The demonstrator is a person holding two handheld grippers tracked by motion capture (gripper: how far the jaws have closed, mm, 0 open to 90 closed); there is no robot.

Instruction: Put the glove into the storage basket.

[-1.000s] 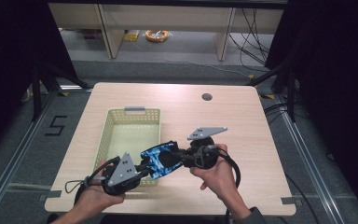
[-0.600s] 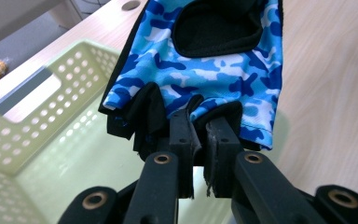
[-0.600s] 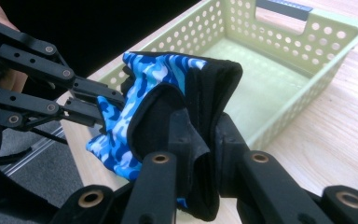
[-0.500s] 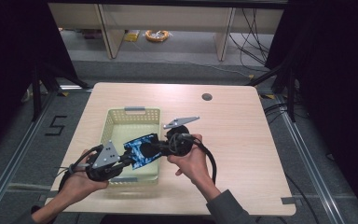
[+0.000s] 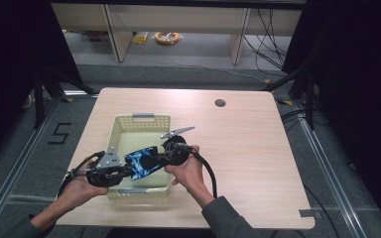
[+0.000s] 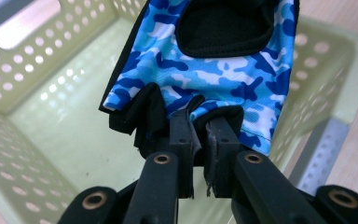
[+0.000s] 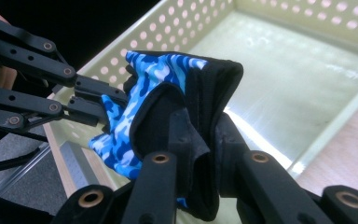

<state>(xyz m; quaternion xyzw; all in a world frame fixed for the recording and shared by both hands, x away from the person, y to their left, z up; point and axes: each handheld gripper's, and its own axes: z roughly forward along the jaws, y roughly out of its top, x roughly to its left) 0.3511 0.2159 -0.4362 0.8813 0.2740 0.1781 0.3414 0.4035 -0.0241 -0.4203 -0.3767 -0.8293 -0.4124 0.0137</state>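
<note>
Both tools are carrying a fingerless fabric glove in blue camouflage print with black trim (image 5: 141,161), stretched between them above the pale yellow-green perforated plastic basket (image 5: 138,119). The left tool (image 5: 123,170) is coming in from about 8 o'clock of the basket, its jaws pressed together on the black-edged finger end of the glove; the left gripper view is showing that pinch plainly, with the fabric (image 6: 200,70) hanging out over the basket's bare floor (image 6: 70,126). The right tool (image 5: 155,159) is reaching in from about 4 o'clock, its jaws pinching the black cuff edge, which is bunching between them in the right gripper view (image 7: 200,154). The glove is hovering over the near half of the basket, toward 6 o'clock, not resting on the floor as far as I can tell. The basket itself is sitting on the light wooden worktop (image 5: 248,144), left of centre, with nothing inside it that I can see. Judging progress: pick-up and transport are looking done, and the glove is already within the basket's walls seen from above. What is remaining, by my reading, is lowering it, letting both pinches go, and drawing the tools clear.
</note>
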